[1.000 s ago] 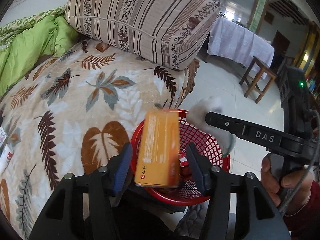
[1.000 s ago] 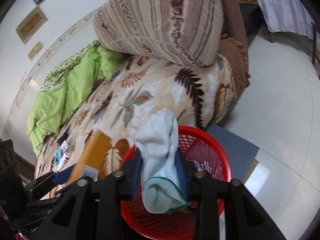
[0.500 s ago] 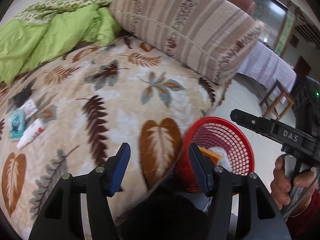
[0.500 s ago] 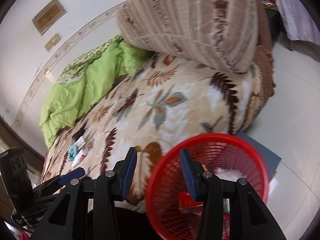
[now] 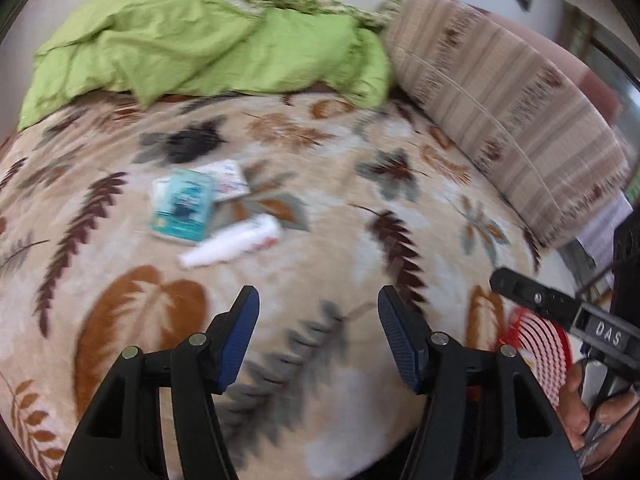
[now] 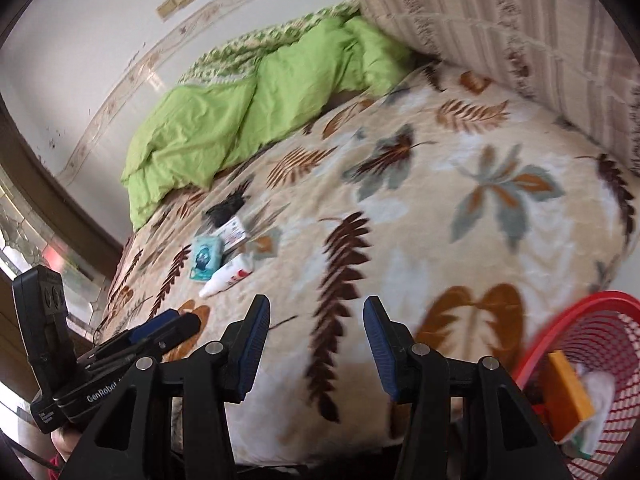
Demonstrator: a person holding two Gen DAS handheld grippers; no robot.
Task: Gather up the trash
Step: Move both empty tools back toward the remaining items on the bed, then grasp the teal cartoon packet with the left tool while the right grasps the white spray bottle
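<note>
On the leaf-patterned blanket lie a teal packet (image 5: 182, 208), a white card box (image 5: 228, 178) and a white tube (image 5: 232, 242), close together, ahead and left of my left gripper (image 5: 318, 320). Its jaws are opening, with only blanket between them. In the right wrist view the same teal packet (image 6: 206, 258) and tube (image 6: 226, 276) lie far ahead on the left, a small black item (image 6: 226, 208) beyond them. My right gripper (image 6: 317, 320) is also opening and empty. The red basket (image 6: 600, 308) stands at the lower right and holds an orange box (image 6: 568, 396) and a white sock (image 6: 598, 388).
A green quilt (image 5: 200, 48) is bunched at the back of the bed and a big striped pillow (image 5: 500, 92) fills the right side. The basket rim (image 5: 536, 344) shows beside the bed edge, with a person's hand (image 5: 588, 412) on the other gripper's handle.
A second ago the left gripper held the orange box and the right the sock over the basket. Both now lie in it, and both grippers have swung left over the bed, empty.
</note>
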